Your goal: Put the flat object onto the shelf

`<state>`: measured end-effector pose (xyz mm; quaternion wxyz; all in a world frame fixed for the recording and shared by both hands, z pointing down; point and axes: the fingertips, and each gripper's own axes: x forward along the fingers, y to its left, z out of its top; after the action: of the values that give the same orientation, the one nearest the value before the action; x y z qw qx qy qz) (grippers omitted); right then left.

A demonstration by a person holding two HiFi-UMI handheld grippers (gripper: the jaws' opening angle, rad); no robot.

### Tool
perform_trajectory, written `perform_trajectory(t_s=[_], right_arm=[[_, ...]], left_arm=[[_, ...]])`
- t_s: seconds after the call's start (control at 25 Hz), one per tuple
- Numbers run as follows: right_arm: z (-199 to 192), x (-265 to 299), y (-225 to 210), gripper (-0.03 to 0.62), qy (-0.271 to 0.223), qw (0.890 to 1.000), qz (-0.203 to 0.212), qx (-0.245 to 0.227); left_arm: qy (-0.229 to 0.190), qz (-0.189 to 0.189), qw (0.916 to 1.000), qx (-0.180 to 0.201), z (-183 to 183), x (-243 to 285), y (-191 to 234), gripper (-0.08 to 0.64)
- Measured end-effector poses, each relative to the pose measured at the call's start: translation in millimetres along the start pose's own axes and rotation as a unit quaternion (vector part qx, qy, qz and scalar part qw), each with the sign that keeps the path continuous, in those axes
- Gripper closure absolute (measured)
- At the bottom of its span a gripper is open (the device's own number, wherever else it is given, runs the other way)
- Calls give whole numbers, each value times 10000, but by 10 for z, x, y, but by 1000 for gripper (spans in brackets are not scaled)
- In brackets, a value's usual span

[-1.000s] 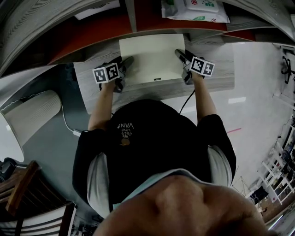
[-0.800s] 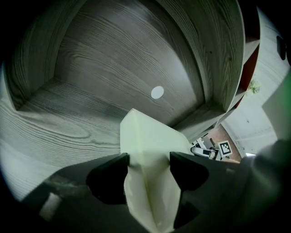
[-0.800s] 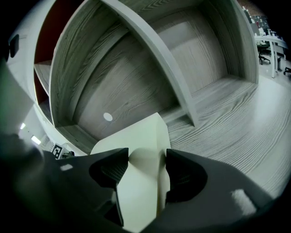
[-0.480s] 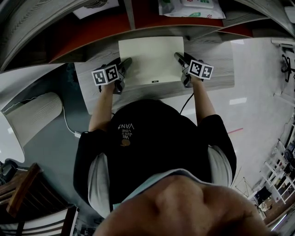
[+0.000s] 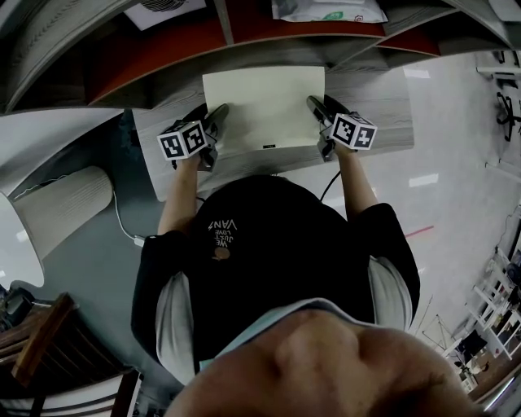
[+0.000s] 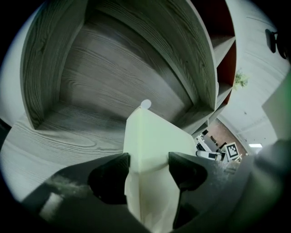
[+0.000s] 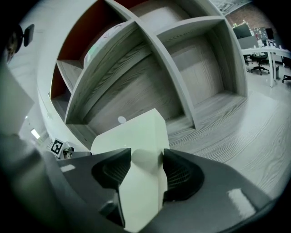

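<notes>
A person holds a flat cream box between two grippers, one on each short side. The left gripper takes the box's left edge and the right gripper takes its right edge. Both sets of jaws have just been closing, with the box's edge between them.

In the left gripper view the jaws clasp the box, a pad against each face. In the right gripper view the jaws likewise clamp the box from both sides.

From the head view the box sits over the grey wooden desk, its far edge near the front of the shelf, which has grey boards and a red back. Both gripper views look past the box into an open compartment of the shelf. White packets lie in a compartment further back.
</notes>
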<state>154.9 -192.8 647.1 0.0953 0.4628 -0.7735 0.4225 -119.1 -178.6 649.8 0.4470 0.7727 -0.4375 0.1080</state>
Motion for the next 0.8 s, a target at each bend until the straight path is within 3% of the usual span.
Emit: perform_trajectory(t_s=[0.8], right_arm=[[318, -528, 620, 395, -978, 9925, 552, -493]], left_arm=[[-1074, 201, 9925, 558, 107, -763, -409, 281]])
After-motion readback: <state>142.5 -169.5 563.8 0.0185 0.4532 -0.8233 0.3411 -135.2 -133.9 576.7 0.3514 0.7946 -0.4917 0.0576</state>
